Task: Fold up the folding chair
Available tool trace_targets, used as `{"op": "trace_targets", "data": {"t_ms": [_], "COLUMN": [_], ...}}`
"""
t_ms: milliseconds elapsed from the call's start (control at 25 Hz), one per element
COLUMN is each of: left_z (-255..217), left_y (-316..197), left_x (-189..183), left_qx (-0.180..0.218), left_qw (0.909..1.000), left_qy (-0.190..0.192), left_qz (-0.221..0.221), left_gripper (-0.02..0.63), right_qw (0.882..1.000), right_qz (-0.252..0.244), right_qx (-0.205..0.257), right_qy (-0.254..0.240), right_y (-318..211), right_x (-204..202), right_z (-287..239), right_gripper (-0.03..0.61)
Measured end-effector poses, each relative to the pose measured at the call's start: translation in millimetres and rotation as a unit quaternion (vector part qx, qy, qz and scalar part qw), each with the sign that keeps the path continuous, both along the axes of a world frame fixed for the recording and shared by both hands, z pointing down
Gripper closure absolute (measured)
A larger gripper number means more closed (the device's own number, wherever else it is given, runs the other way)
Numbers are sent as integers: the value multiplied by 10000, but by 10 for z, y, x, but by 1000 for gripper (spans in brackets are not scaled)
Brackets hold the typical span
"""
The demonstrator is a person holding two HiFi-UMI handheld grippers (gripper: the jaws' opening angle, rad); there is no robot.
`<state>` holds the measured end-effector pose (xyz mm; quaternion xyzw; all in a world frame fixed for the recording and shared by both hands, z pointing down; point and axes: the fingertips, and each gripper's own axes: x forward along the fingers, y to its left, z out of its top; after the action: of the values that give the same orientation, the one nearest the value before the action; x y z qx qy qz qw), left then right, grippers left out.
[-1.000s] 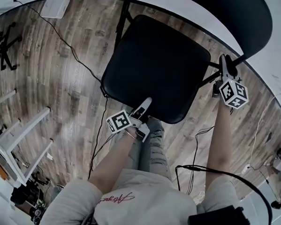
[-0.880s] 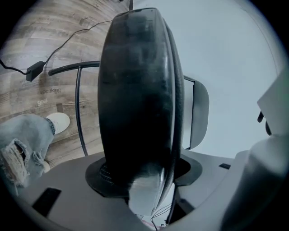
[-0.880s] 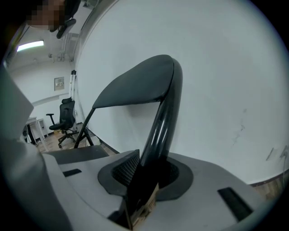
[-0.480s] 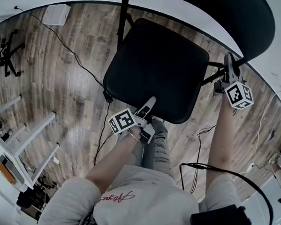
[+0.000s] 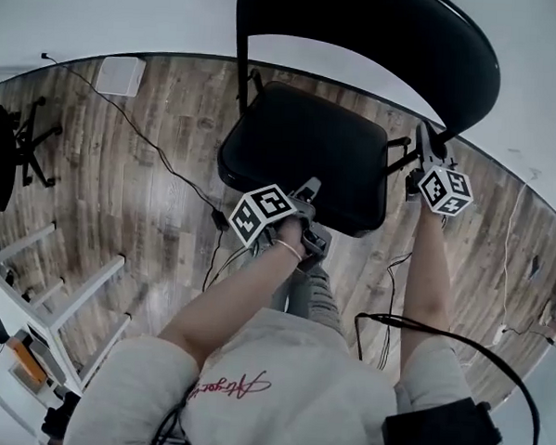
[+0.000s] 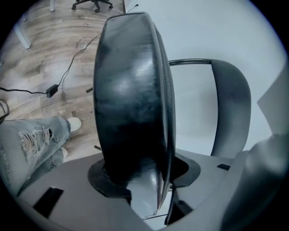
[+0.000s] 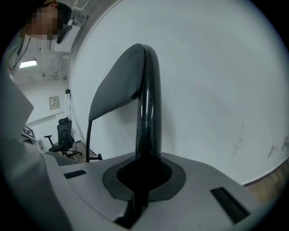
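The black folding chair stands on the wood floor, its padded seat (image 5: 305,153) in front of the curved backrest (image 5: 399,37). My left gripper (image 5: 309,193) holds the seat's front edge. In the left gripper view the seat (image 6: 131,99) fills the gap edge-on, the jaws closing on it, with the backrest (image 6: 232,108) behind. My right gripper (image 5: 421,145) is shut on the chair's right frame tube (image 7: 146,117), which rises up to the backrest (image 7: 117,85).
The person's jeans-clad legs (image 5: 311,293) are just below the seat. Black cables (image 5: 161,150) trail over the floor by a white box (image 5: 118,74). A white rack (image 5: 42,288) and an office chair base (image 5: 7,152) stand left. A white wall is behind the chair.
The left gripper has risen with the seat's front edge, and the seat tips up toward the backrest. The right gripper has moved up a little on the frame tube.
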<state>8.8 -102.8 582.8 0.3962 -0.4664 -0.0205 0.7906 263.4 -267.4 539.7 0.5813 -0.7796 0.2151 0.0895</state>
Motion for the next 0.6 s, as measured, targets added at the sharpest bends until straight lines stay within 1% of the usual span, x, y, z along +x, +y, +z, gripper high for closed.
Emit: {"op": "trace_targets", "data": {"t_ms": [120,200,240,320,400,480,560,600], "left_z": [-118,-225,-281,-400,-513,-594,-624,-627], "left_y": [-256,-462,-574,-787,-993,-1206,-1362,-1422], "left_x": [23,98,165,333,480,570,599,611], "left_qx": [-151,-121,-83,31,143,209,188,160], "left_qw": [9993,9988,9988,9991,9997,9996,9988,9985], "left_qy": [-271,-352,-301,-71,12,-25,-65,-86], "left_qz": [192,322,373,408,193,-170,-450,-515], "left_gripper": [368,383,394,426,445,459,465,465], "right_qw": [9987,9977,9977,9984,9992,9993,9985,9982], "right_qz": [456,627,629,535,321,13,-258,-327], "right_qx": [-174,-227,-216,-102,56,199,236,208], "right_qy": [127,129,129,159,229,331,428,467], "right_y": [-7,-5,-17,-60,-152,-311,-451,-501], "right_x": [135,227,254,263,244,204,146,135], "right_z": [56,79,69,4,-98,-198,-235,-230], "right_gripper": [563,563,561,561,563,563,563,563]}}
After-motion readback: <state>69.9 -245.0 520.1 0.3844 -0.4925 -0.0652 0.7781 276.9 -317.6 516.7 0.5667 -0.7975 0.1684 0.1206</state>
